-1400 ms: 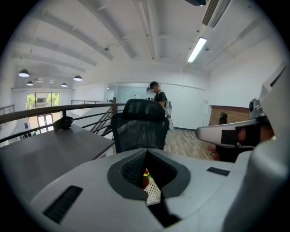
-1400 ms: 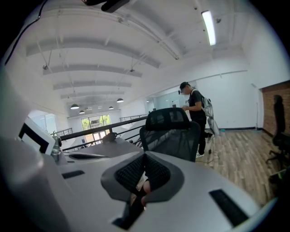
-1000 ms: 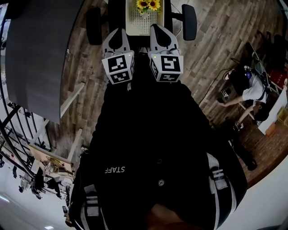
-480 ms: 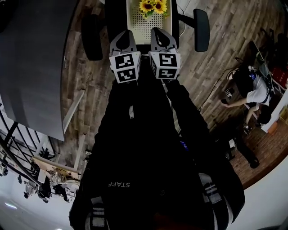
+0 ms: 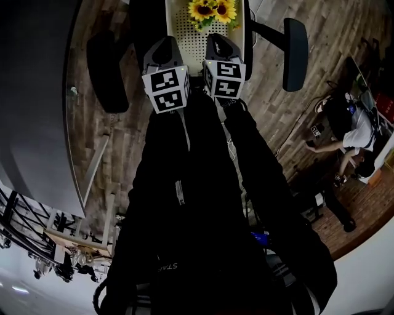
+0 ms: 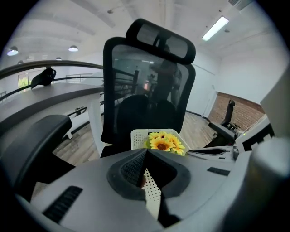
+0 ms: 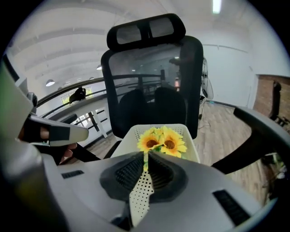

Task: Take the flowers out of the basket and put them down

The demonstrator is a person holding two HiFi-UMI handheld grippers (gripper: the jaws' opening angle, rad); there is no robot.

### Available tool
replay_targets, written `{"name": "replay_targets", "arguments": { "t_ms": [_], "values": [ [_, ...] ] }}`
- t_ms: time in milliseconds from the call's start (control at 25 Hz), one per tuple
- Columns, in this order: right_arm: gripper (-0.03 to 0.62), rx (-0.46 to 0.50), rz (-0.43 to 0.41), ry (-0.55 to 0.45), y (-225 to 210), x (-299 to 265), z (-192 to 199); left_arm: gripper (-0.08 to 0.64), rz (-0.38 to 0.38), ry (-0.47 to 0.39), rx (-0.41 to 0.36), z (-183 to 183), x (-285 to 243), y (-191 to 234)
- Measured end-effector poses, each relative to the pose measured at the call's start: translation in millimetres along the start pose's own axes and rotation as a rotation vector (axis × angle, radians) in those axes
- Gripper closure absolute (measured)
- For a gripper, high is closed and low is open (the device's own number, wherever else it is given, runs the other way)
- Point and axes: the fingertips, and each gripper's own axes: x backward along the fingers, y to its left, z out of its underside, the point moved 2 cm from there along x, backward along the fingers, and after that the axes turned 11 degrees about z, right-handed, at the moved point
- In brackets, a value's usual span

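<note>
Yellow sunflowers (image 5: 212, 10), dark centres, in white perforated basket (image 5: 192, 40)

Cropped by the head view's top edge: basket (image 5: 184, 34). Hidden behind closed jaws, centre of right gripper view: lower part of the flowers (image 7: 162, 141).

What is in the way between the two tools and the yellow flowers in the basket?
Nothing visible. The left tool and right tool point at the sunflowers; only the basket's bare floor lies between.
</note>
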Motion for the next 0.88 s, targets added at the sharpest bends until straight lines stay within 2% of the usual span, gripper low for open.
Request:
{"name": "replay_targets", "arguments": {
  "t_ms": [80, 160, 280, 360, 560, 880],
  "values": [
    [0.563, -0.007, 0.007, 0.015, -6.6, -15.7, 9.5, 0.558, -0.003, 0.014, 0.013, 8.3, -12.9, 3.7],
    [0.5, -0.017, 0.012, 0.033, -11.7, -26.6, 17.7, 0.558, 0.001, 0.026, 0.027, 16.3, -22.2, 4.4],
    [0.49, -0.028, 0.025, 0.048, -16.0, -42.3, 27.8, 0.557, 0.011, 0.045, 0.044, 27.3, -36.3, 6.8],
    [0.456, -0.025, 0.024, 0.065, -16.3, -54.7, 36.7, 0.557, 0.014, 0.051, 0.052, 31.5, -44.9, 9.2],
    [0.377, -0.008, 0.002, 0.089, -14.5, -87.1, 51.1, 0.557, 0.009, 0.053, 0.033, 26.0, -69.1, 14.5],
    [0.228, -0.008, 0.036, 0.095, -23.1, -133.6, 67.0, 0.557, 0.02, 0.05, 0.045, 26.4, -92.7, 19.4]
  ]
}}
